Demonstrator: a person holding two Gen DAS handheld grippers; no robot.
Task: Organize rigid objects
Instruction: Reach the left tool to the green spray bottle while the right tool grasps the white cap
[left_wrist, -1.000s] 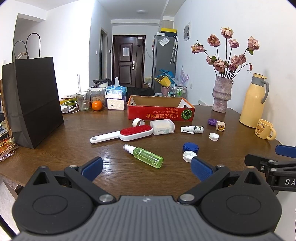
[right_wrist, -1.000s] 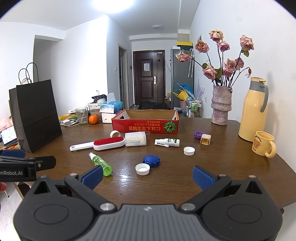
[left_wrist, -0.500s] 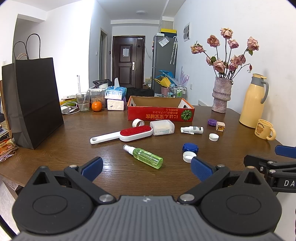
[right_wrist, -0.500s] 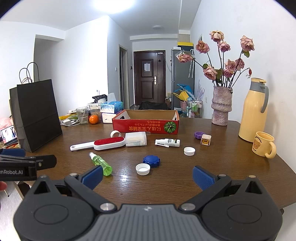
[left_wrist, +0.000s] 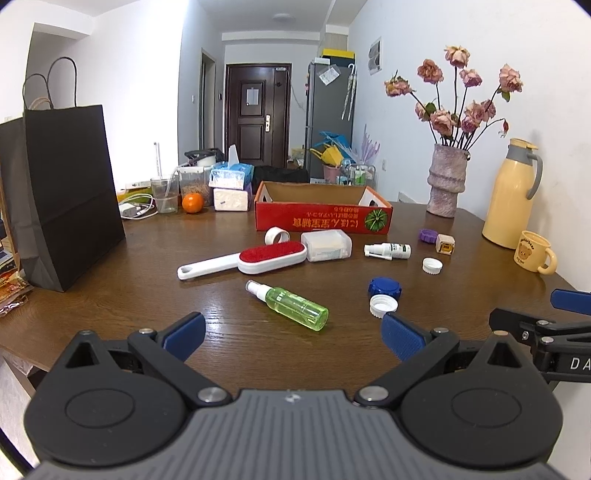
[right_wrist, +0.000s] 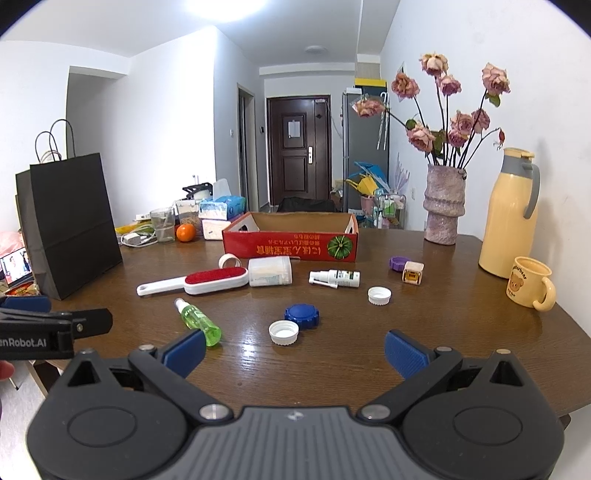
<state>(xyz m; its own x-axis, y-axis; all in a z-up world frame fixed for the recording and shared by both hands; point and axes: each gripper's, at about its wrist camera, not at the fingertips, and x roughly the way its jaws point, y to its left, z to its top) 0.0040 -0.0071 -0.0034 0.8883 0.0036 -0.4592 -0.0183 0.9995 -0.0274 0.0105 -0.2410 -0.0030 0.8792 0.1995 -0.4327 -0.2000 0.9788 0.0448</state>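
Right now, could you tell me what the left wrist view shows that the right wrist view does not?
Only the left wrist view shows the right gripper from the side, at its right edge. Only the right wrist view shows the left gripper at its left edge, and a lit screen beyond it. Both show the red box, lint brush, green spray bottle, blue cap and yellow mug, with each gripper open.

Both wrist cams sit low at the near edge of the table (left_wrist: 229, 354), facing the far door (right_wrist: 297, 147). Left cam sits left of the right one; the 2 share the whole tabletop clutter.
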